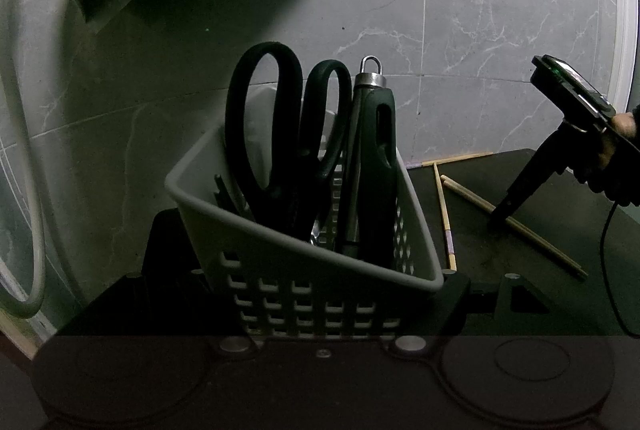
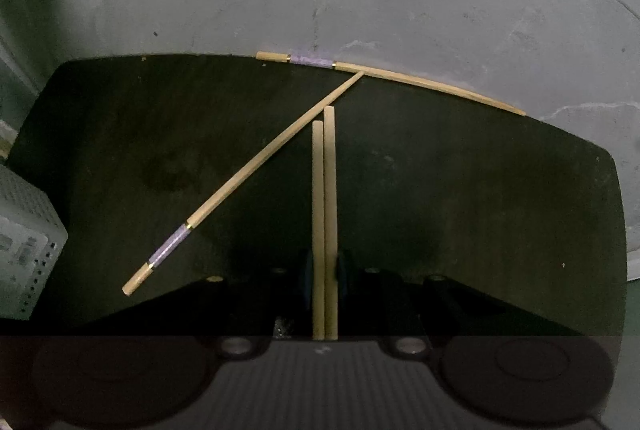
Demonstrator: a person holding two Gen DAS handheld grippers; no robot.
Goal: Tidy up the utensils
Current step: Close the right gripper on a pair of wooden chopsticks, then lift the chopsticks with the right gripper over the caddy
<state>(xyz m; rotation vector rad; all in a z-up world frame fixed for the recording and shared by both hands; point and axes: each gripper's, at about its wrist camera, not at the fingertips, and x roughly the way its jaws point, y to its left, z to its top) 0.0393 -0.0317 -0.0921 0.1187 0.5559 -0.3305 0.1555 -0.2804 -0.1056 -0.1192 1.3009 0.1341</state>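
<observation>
A: Left hand-held gripper (image 1: 320, 314)?
B: Clenched on the grey perforated plastic basket (image 1: 280, 270), with black-handled scissors (image 1: 280, 126) standing inside.
A: Right hand-held gripper (image 2: 325, 266)?
B: Clamped on two plain wooden chopsticks (image 2: 325, 190) pointing ahead. Two purple-banded wooden chopsticks (image 2: 240, 178) lie ahead-left on the dark surface (image 2: 460, 190).

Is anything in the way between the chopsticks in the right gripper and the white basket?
Nothing visible blocks it. The plain chopsticks are clamped in the right gripper; the basket, with scissors, has room.
</observation>
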